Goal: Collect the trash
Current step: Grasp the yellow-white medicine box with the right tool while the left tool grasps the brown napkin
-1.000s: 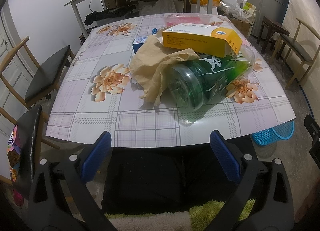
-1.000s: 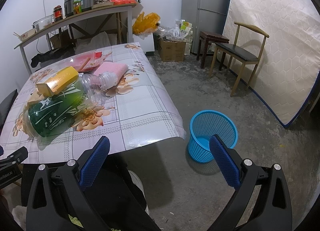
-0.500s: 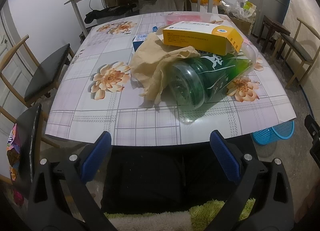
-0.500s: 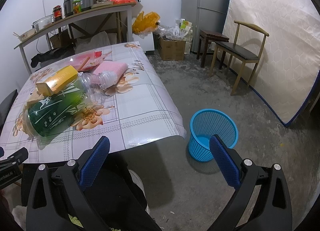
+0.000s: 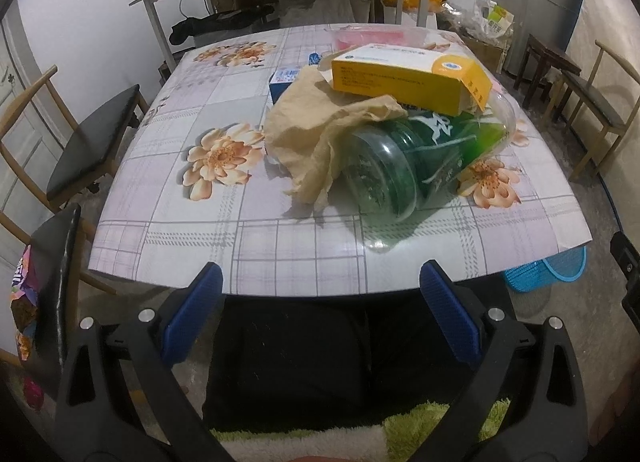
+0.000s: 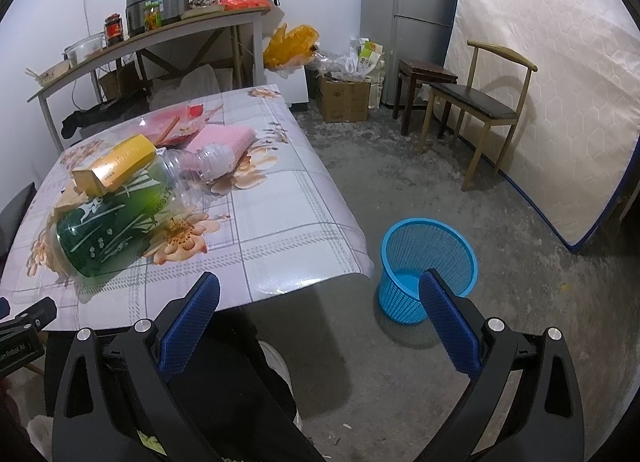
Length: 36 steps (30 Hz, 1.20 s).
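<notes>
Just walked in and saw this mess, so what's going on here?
A person holds two grippers, both open and empty, short of the table. The left gripper faces a trash pile: a big green bottle on its side, a crumpled brown paper, a yellow box on top. A blue basket waits on the floor. Nothing is picked up yet.

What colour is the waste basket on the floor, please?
Bright blue waste basket, best seen in the right wrist view.

Green bottle [image 5: 404, 166], yellow box [image 5: 408, 76], blue basket [image 6: 428, 268], floral plaid tablecloth [image 5: 192, 198].
</notes>
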Each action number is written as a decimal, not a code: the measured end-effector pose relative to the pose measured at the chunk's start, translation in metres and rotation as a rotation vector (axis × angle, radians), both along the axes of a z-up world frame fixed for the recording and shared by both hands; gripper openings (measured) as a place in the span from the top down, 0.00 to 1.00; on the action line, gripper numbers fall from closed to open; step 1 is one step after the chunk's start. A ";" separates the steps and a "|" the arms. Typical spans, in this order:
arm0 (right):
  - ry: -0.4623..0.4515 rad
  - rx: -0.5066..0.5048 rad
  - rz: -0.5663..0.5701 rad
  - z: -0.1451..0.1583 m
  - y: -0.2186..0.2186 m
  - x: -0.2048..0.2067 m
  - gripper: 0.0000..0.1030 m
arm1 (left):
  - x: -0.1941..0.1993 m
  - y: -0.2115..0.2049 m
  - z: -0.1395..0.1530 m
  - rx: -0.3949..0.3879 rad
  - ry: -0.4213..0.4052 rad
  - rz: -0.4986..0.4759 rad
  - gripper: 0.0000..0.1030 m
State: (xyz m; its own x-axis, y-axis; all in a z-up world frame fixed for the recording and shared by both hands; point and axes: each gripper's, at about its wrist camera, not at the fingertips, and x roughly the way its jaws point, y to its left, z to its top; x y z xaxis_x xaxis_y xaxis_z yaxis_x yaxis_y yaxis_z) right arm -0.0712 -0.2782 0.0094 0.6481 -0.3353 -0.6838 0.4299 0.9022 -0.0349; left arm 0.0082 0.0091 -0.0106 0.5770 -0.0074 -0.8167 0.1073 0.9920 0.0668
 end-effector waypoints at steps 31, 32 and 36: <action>0.194 0.112 0.786 0.050 0.121 0.226 0.06 | 0.113 0.069 0.019 -0.357 -0.012 -0.209 0.07; 0.253 0.114 0.815 0.041 0.127 0.237 0.06 | 0.113 0.072 0.017 -0.369 -0.008 -0.216 0.07; 0.385 0.048 0.840 0.023 0.138 0.259 0.06 | 0.118 0.077 0.011 -0.390 0.011 -0.232 0.07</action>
